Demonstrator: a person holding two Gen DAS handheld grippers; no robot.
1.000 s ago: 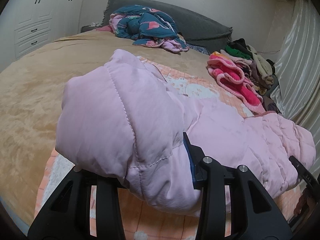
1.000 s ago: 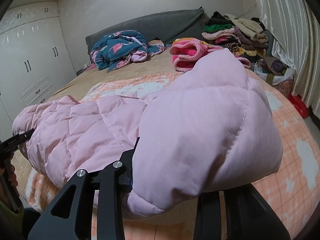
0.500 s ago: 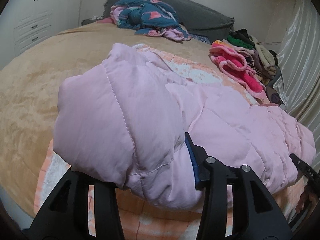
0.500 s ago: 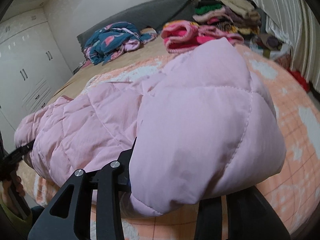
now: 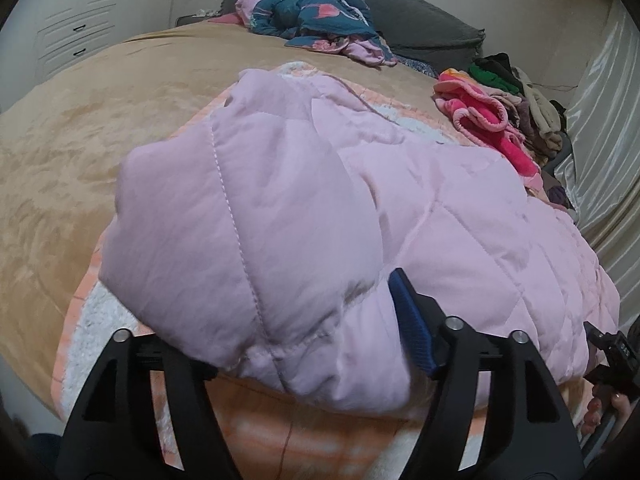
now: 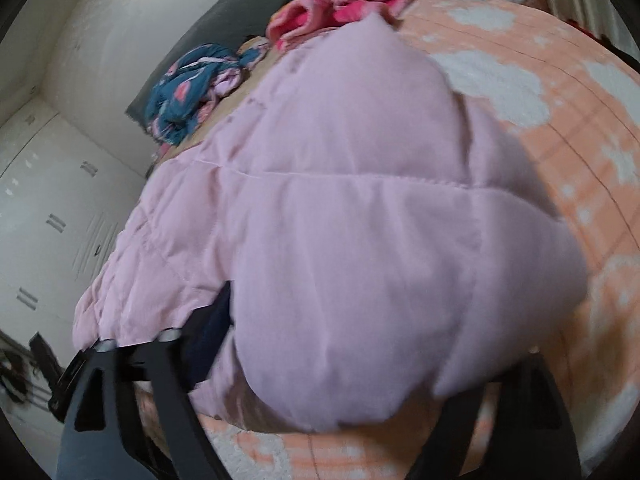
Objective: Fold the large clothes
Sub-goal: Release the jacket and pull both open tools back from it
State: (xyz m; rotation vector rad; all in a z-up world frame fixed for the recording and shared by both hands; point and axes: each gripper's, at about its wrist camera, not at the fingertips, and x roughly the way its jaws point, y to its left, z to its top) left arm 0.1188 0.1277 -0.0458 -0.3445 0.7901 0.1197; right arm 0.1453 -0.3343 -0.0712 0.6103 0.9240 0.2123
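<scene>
Jacket: a pink quilted jacket (image 5: 360,208) lies bunched on an orange-and-white blanket (image 5: 320,440) at the near edge of the bed (image 5: 100,140), one padded end puffed up between each pair of jaws.
Left gripper: the left gripper (image 5: 280,344) has just been opening; its jaws stand fairly wide, the jacket's end between them, apparently no longer pinched.
Right gripper: the right gripper (image 6: 352,344) has just been opening too, jaws spread very wide either side of the other end; this view is blurred.
Step in hand: letting go after laying the jacket down, as I judge it.
Doing it well: draw both grippers straight back so the fingers do not drag the padding; then press the bulges flat.
Around: a blue patterned garment (image 5: 312,12) and a heap of clothes (image 5: 500,104) lie further up the bed.
</scene>
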